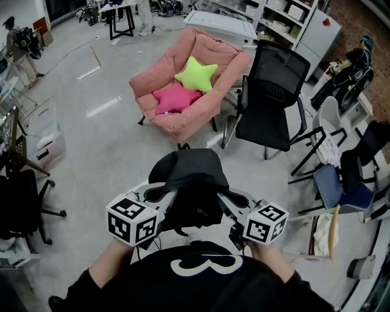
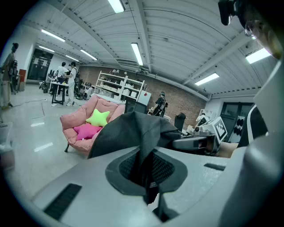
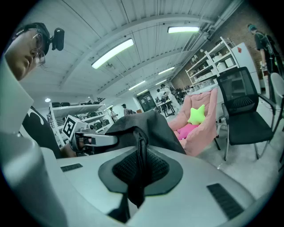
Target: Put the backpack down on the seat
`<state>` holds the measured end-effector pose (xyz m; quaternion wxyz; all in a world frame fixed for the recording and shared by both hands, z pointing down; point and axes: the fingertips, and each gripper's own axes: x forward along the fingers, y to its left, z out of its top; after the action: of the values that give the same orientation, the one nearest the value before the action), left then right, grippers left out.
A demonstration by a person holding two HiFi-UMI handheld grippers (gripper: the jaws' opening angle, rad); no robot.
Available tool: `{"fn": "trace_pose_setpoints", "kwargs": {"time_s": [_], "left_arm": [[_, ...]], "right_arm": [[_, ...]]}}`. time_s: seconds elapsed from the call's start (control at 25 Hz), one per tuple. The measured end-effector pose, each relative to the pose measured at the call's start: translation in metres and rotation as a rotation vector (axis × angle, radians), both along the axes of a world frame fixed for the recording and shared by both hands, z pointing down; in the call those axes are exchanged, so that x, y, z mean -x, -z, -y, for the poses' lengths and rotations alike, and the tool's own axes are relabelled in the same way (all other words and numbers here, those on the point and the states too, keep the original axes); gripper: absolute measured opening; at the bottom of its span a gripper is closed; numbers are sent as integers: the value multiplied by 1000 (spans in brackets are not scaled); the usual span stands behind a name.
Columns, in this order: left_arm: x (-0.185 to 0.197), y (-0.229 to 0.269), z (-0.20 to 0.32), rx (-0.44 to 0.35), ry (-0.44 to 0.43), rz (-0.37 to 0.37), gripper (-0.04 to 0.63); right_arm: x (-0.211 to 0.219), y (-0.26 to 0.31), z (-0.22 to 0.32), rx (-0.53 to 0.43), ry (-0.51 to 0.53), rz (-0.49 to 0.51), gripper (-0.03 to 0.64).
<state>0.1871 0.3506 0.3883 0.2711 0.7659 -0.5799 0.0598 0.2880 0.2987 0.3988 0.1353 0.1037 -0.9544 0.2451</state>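
A black backpack [image 1: 190,177] hangs in front of me, held up between both grippers above the floor. My left gripper [image 1: 166,196] is shut on a fold of its fabric [image 2: 148,170], and the right gripper [image 1: 225,200] is shut on a strap of it [image 3: 138,170]. Ahead, across a stretch of floor, stands the pink padded seat [image 1: 201,52], also seen as the pink seat [image 2: 71,122] and pink seat [image 3: 205,119]. On it lie a green star pillow [image 1: 196,74] and a magenta star pillow [image 1: 174,98]. The backpack's lower part is hidden behind the grippers.
A black mesh office chair [image 1: 271,91] stands just right of the seat. A blue chair [image 1: 341,190] and other chairs crowd the right side. A clear plastic box [image 1: 46,143] and a black chair [image 1: 21,204] stand at the left. White shelves [image 1: 280,15] line the back.
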Motion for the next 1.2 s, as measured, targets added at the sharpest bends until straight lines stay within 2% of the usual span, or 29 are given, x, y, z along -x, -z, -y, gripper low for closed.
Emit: {"fn": "trace_pose_setpoints", "kwargs": {"time_s": [0.28, 0.6, 0.84, 1.2], "left_arm": [[7, 14, 17, -35, 3, 25, 12], [30, 8, 43, -28, 22, 39, 12], [66, -12, 85, 18, 48, 43, 12], [135, -39, 185, 81, 83, 15, 12]], "right_arm": [[6, 15, 16, -44, -10, 36, 29], [31, 9, 49, -33, -7, 72, 29], [70, -15, 94, 16, 32, 55, 29], [141, -44, 196, 95, 78, 18, 29]]}}
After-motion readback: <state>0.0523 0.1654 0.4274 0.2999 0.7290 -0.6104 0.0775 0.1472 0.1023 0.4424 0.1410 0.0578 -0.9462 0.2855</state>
